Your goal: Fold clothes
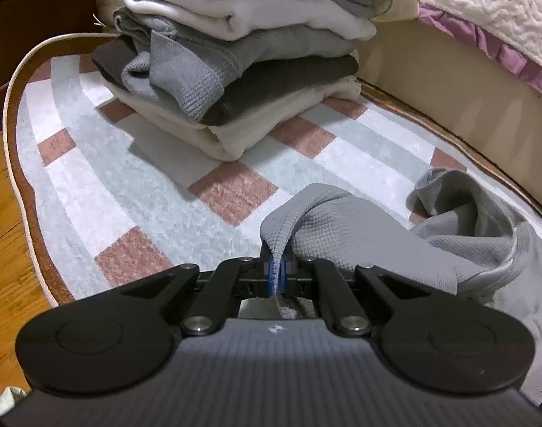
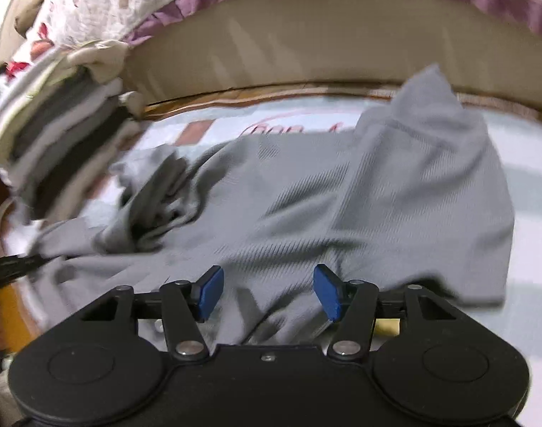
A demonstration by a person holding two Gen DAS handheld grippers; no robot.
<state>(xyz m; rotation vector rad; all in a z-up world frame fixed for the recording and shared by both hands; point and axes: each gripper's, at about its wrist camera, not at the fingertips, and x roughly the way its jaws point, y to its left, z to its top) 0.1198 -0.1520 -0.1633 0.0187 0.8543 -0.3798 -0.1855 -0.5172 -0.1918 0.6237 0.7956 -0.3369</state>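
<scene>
A: Left gripper [image 1: 279, 270]?
B: Clamped tight on a fold of the grey garment [image 1: 360, 235], cloth pinched between the blue pads and lifted into a peak.
A: Right gripper [image 2: 269, 291]?
B: Jaws spread wide, nothing between the pads, hovering just above the same grey garment [image 2: 342, 192].
A: Where's the garment lying?
B: Spread and rumpled on the patterned rug [image 1: 135, 185], near the bed base [image 1: 449, 82]. One corner sticks up at the far side in the right wrist view.
A: Anything else?
B: Stack of folded clothes [image 1: 235, 53] on the rug, well apart from the garment. Quilted bedspread [image 1: 484, 7] with purple trim above. Right view is blurred.
</scene>
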